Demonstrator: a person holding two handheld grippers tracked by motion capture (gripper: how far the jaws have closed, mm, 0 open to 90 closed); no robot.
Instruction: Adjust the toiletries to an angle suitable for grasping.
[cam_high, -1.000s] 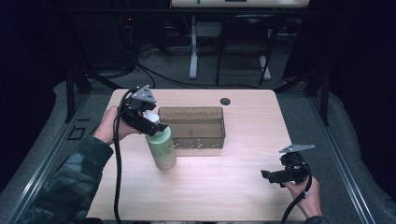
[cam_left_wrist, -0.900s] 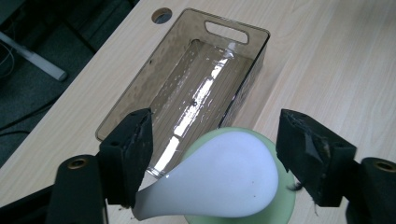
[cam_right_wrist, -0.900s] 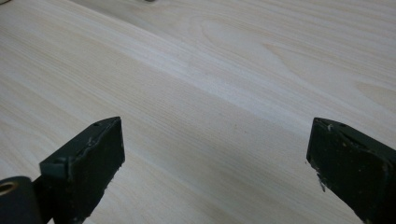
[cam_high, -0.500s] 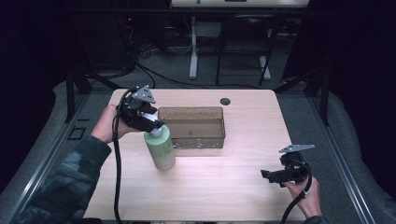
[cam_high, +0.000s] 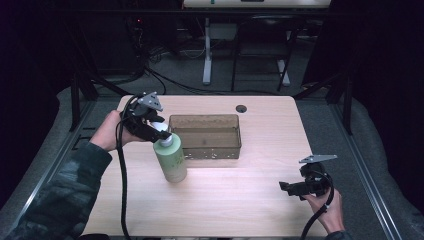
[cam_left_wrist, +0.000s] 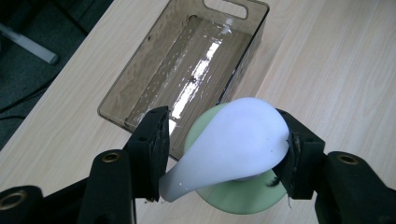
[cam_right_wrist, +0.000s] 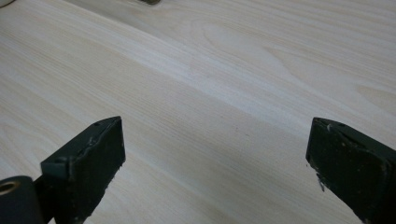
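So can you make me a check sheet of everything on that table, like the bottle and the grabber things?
Surface: pale wooden table, bare where nothing stands.
Job's things: green bottle with a white pump top, standing upright just left of the box; see-through brown plastic box, empty.
Clutter: small dark round spot near the far edge.
Grippers: left gripper has just closed its jaws on the pump top; right gripper hangs open over bare wood at the near right.
Cables: a black cable trails from the left gripper; another from the right.
Surroundings: dark room, table legs and cords on the floor behind.
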